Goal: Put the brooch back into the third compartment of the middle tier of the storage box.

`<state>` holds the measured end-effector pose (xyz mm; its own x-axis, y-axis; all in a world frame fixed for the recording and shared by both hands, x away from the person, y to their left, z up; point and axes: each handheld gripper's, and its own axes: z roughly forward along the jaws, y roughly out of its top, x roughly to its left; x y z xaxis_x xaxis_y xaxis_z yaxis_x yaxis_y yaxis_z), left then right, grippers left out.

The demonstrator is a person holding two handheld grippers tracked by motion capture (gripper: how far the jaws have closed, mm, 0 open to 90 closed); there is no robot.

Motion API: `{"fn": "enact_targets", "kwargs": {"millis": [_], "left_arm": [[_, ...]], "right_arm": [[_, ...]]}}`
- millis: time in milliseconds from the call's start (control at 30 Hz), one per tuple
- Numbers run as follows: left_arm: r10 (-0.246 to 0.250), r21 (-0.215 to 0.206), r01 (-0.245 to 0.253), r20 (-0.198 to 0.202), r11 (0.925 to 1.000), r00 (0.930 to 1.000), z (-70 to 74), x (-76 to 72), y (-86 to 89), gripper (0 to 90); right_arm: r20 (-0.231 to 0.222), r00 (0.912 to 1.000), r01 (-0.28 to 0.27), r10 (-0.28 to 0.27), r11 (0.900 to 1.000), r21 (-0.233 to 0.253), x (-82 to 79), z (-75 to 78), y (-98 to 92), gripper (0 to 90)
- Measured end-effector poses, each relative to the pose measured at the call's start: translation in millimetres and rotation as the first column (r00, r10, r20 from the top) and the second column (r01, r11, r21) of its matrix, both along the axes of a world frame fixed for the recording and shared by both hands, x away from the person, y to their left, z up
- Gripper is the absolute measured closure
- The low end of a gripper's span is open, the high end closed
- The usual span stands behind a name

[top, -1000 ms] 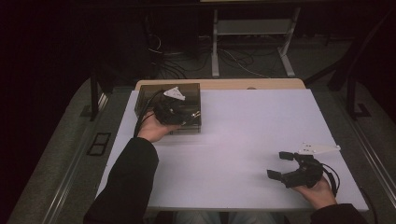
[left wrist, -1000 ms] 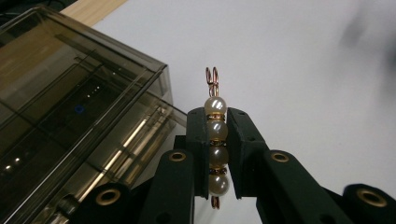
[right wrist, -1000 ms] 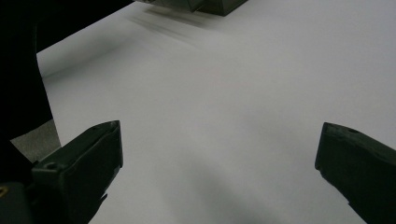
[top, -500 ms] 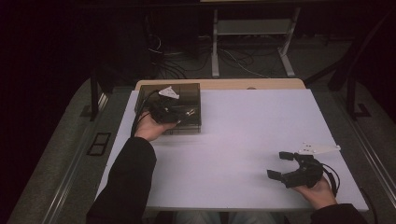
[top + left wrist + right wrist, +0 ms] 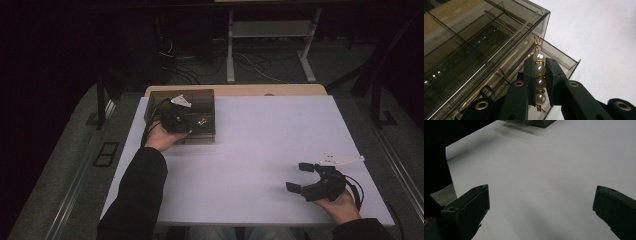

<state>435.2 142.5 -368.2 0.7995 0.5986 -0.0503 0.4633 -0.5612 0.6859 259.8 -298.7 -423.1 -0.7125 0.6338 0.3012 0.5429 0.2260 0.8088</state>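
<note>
Over smoked box [image 5: 474, 50], left gripper [image 5: 540, 72] drawn nearer, jaws gripping pearl piece [image 5: 539, 80]

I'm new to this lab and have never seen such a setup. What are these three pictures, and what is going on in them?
No robot here: a person holds a hand-operated gripper in each hand. The high view looks down on a white table. The other two come from cameras riding on each gripper, looking along its black fingers.

At the table's far left stands a smoky transparent drawer box. The left gripper is at that box, its fingers shut on a pearl-bead piece with copper wire loops, next to an open drawer.

The right gripper rests near the table's front right, fingers wide open, holding nothing.
</note>
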Motion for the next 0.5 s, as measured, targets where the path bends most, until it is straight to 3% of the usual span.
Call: {"fn": "enact_targets", "kwargs": {"millis": [500], "left_arm": [[-0.027, 0.036, 0.027, -0.011, 0.999, 0.9996, -11.8, 4.5, -11.7, 79.0]], "right_arm": [[-0.001, 1.0, 0.0, 0.0, 1.0, -0.004, 0.9, -0.2, 0.0, 0.4]]}}
